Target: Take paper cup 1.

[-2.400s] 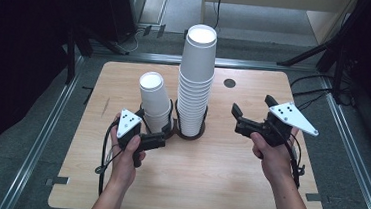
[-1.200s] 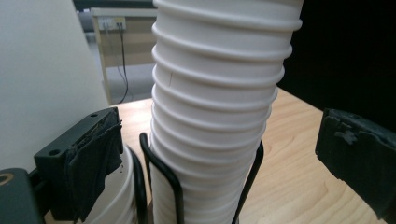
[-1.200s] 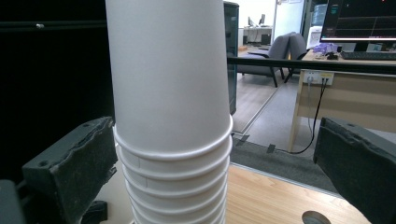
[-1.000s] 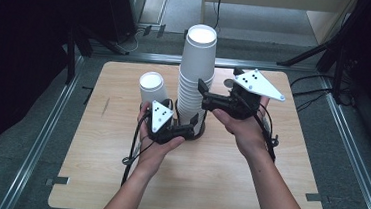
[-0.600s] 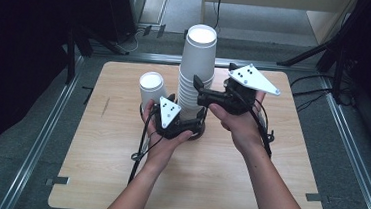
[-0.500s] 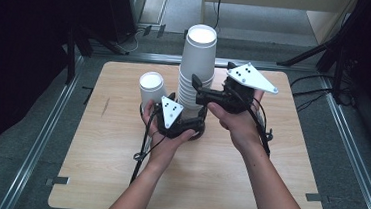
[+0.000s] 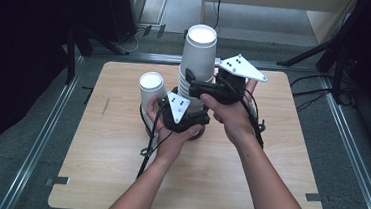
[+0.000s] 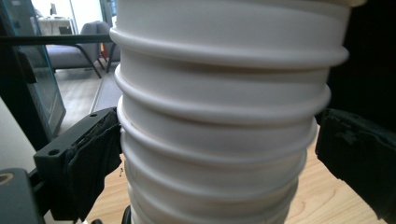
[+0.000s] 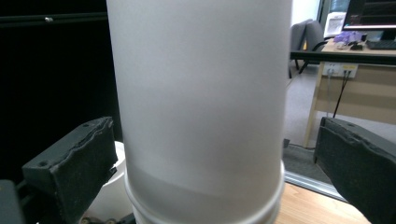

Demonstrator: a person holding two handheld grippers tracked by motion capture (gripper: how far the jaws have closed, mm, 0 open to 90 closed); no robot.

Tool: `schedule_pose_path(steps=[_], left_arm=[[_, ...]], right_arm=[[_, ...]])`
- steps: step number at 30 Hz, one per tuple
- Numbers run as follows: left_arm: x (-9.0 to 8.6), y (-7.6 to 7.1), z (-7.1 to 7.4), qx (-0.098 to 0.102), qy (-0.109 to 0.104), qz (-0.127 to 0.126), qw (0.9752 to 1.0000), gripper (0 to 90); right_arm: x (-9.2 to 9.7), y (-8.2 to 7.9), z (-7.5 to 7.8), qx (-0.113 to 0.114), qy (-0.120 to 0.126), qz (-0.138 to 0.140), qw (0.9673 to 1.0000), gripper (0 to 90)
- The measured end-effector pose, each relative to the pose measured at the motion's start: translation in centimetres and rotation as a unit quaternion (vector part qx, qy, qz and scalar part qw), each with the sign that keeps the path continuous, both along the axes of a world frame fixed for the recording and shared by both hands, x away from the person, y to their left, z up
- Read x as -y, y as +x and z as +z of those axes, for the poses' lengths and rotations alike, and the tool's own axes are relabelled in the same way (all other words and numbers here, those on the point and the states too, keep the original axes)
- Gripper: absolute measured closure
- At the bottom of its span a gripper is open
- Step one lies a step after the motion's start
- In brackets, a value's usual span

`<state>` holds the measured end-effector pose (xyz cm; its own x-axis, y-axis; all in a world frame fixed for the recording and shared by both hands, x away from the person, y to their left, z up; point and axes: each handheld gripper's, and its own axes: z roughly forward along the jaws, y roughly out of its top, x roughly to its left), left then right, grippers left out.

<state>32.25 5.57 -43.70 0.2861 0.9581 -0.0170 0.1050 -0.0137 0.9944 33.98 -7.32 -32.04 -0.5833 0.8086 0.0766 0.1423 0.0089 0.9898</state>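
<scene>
So near the table's [image 7: 117, 179] back edge there's a short cup stack [image 7: 152, 89] on the left, then the left gripper [image 8: 212, 154] spread around the tall cup stack's [image 7: 196, 65] lower rims, and the right gripper [image 9: 205, 158] spread around its top cup [image 9: 201, 93].

I can read no text, label, brand or number anywhere; the lit computer monitor [image 9: 372, 21] at the upper right is too blurred.
</scene>
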Motion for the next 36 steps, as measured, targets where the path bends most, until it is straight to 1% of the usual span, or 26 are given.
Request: schedule_pose_path(steps=[1, 4, 6, 7, 10, 11, 12, 13, 14, 15, 16, 17, 19, 20, 22, 24, 26, 29, 33, 34, 36], left_arm=[[0.1, 0.2, 0.0, -0.002, -0.005, 0.001, 1.0, 0.6], [0.1, 0.4, -0.1, -0.003, -0.005, 0.003, 1.0, 0.6], [0.2, 0.5, -0.2, -0.001, -0.001, 0.005, 1.0, 0.6], [0.2, 0.5, -0.2, -0.001, 0.001, 0.008, 1.0, 0.6], [0.4, 0.5, -0.2, 0.006, 0.001, 0.013, 0.9999, 0.6], [0.4, 0.5, -0.2, 0.006, 0.001, 0.013, 0.9999, 0.6], [0.4, 0.4, -0.1, 0.005, 0.005, 0.013, 0.9999, 0.6], [0.4, 0.4, -0.1, 0.008, 0.004, 0.013, 0.9999, 0.6], [0.4, 0.4, -0.1, 0.008, 0.004, 0.013, 0.9999, 0.6], [0.4, 0.4, -0.1, 0.01, 0.004, 0.013, 0.9999, 0.6], [0.4, 0.4, -0.1, 0.01, 0.004, 0.013, 0.9999, 0.6], [0.5, 0.4, -0.1, 0.009, 0.008, 0.013, 0.9998, 0.7], [0.5, 0.4, -0.1, 0.008, 0.011, 0.014, 0.9998, 0.7], [0.5, 0.4, -0.1, 0.008, 0.011, 0.014, 0.9998, 0.7], [0.5, 0.5, -0.2, 0.008, 0.01, 0.015, 0.9998, 0.7], [0.5, 0.5, -0.2, 0.007, 0.011, 0.015, 0.9998, 0.7], [0.5, 0.5, -0.2, 0.006, 0.014, 0.015, 0.9998, 0.8], [0.5, 0.5, -0.2, 0.007, 0.01, 0.014, 0.9998, 0.8], [0.5, 0.5, -0.2, 0.007, 0.009, 0.015, 0.9998, 1.8], [0.5, 0.5, -0.2, 0.008, 0.009, 0.015, 0.9998, 1.8], [0.4, 0.5, -0.2, 0.008, 0.009, 0.015, 0.9998, 1.8]], right_arm=[[-0.2, 0.2, 0.1, -0.006, 0.005, 0.002, 1.0, 0.0], [-0.5, 0.5, 0.3, -0.005, 0.007, 0.001, 1.0, 0.0], [-0.6, 0.8, 0.5, -0.009, 0.014, 0.003, 0.9999, 0.1], [-0.8, 1.2, 0.7, -0.014, 0.02, 0.007, 0.9997, 2.5], [-1.0, 1.5, 0.6, -0.023, 0.023, 0.01, 0.9994, 4.6], [-1.0, 1.5, 0.6, -0.023, 0.023, 0.01, 0.9994, 4.6], [-1.1, 1.6, 0.6, -0.024, 0.021, 0.011, 0.9994, 5.2], [-1.4, 1.7, 0.4, -0.024, 0.014, 0.011, 0.9995, 6.2], [-1.4, 1.7, 0.4, -0.024, 0.014, 0.011, 0.9995, 6.2], [-1.7, 1.8, 0.3, -0.025, 0.008, 0.014, 0.9996, 9.3], [-1.7, 1.8, 0.3, -0.025, 0.008, 0.014, 0.9996, 9.3], [-1.8, 1.9, 0.3, -0.021, 0.003, 0.01, 0.9997, 11.1], [-1.8, 1.9, 0.4, -0.02, -0.001, 0.011, 0.9997, 11.4], [-1.8, 1.9, 0.4, -0.02, -0.001, 0.011, 0.9997, 11.4], [-1.8, 1.9, 0.6, -0.014, -0.012, 0.01, 0.9998, 11.8], [-1.7, 1.8, 0.8, -0.009, -0.008, 0.011, 0.9999, 11.8], [-1.6, 1.7, 1.1, -0.009, 0.003, 0.014, 0.9999, 11.6], [-1.5, 1.6, 1.5, -0.01, 0.009, 0.015, 0.9998, 11.5], [-1.5, 1.5, 1.8, -0.003, 0.006, 0.014, 0.9999, 11.6], [-1.5, 1.4, 2.0, 0.003, 0.005, 0.013, 0.9999, 11.8], [-1.5, 1.3, 2.3, 0.008, 0.007, 0.012, 0.9999, 12.0]])
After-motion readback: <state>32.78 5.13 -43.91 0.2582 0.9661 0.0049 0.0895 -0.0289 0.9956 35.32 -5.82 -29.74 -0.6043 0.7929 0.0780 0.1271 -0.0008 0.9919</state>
